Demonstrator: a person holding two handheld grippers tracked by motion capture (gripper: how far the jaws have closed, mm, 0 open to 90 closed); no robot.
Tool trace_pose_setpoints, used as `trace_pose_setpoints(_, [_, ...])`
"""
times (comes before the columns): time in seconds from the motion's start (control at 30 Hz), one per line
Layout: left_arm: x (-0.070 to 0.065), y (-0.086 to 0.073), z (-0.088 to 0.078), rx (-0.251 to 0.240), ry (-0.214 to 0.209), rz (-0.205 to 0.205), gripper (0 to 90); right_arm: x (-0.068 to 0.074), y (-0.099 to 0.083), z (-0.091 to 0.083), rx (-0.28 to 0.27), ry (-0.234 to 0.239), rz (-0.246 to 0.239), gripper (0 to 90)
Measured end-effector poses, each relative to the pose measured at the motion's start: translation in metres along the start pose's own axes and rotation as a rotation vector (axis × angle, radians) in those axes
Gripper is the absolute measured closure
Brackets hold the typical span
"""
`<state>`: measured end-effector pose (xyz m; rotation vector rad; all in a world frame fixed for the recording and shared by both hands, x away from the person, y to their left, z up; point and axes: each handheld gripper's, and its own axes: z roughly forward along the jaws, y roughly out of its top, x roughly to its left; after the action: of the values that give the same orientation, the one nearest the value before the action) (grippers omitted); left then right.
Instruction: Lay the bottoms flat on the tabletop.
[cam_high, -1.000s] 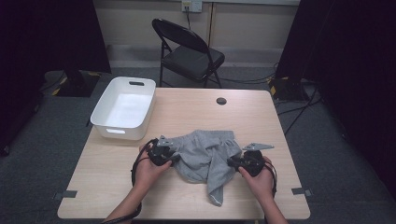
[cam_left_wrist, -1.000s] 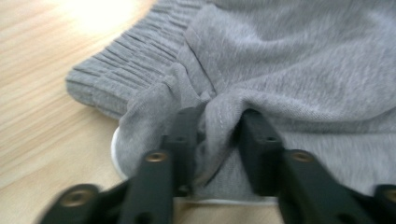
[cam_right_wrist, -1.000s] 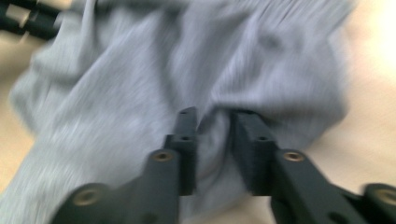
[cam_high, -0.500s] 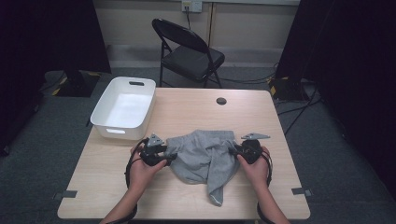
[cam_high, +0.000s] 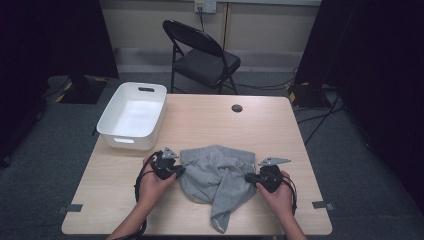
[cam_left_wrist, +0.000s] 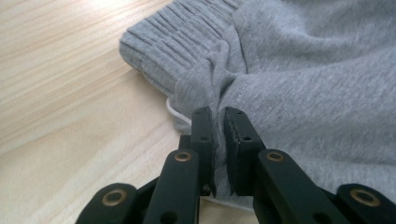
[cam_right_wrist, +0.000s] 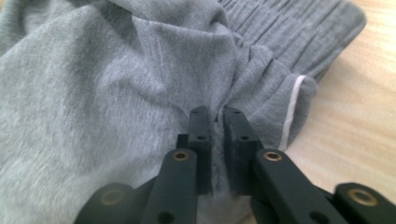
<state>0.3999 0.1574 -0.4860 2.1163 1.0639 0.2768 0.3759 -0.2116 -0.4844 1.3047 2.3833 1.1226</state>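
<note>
Grey shorts between left hand-held gripper and right hand-held gripper; both clamped on fabric

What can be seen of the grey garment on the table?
The grey garment looks like soft jersey shorts with a ribbed elastic waistband and a thin white trim. It lies crumpled on the wooden table, one end trailing toward the near edge. The left gripper and right gripper each pinch a fold at opposite sides, their jaws having just been closing.
</note>
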Motion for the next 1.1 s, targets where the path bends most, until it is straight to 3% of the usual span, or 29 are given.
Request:
trace_pose_setpoints(0.07, [0.003, 0.001, -0.003, -0.034, 0.011, -0.019, 74.7, -0.002, 0.002, -0.008, -0.053, -0.022, 0.034, 67.9])
trace_pose_setpoints(0.13, [0.004, 0.002, -0.004, -0.049, 0.019, -0.025, 70.7, -0.004, 0.004, -0.011, -0.078, -0.034, 0.045, 67.0])
trace_pose_setpoints(0.2, [0.008, 0.008, -0.006, -0.090, 0.041, -0.050, 66.8, -0.012, 0.009, -0.014, -0.105, -0.079, 0.066, 64.2])
trace_pose_setpoints(0.43, [0.017, 0.017, 0.005, -0.097, 0.087, -0.072, 58.8, -0.029, 0.020, 0.009, -0.076, -0.141, 0.092, 62.8])
trace_pose_setpoints(0.53, [0.019, 0.018, 0.012, -0.092, 0.085, -0.078, 57.5, -0.034, 0.022, 0.018, -0.059, -0.150, 0.111, 61.7])
trace_pose_setpoints(0.77, [0.021, 0.017, 0.021, -0.053, 0.092, -0.071, 58.4, -0.034, 0.020, 0.024, -0.041, -0.140, 0.088, 62.4])
trace_pose_setpoints(0.9, [0.022, 0.016, 0.022, -0.046, 0.084, -0.083, 63.8, -0.033, 0.019, 0.024, -0.038, -0.139, 0.073, 70.3])
trace_pose_setpoints(0.97, [0.020, 0.017, 0.023, -0.035, 0.076, -0.073, 70.3, -0.032, 0.019, 0.024, -0.041, -0.126, 0.078, 79.3])
trace_pose_setpoints(1.1, [0.016, 0.020, 0.021, -0.007, 0.081, -0.064, 76.3, -0.032, 0.019, 0.024, -0.034, -0.120, 0.097, 81.5])
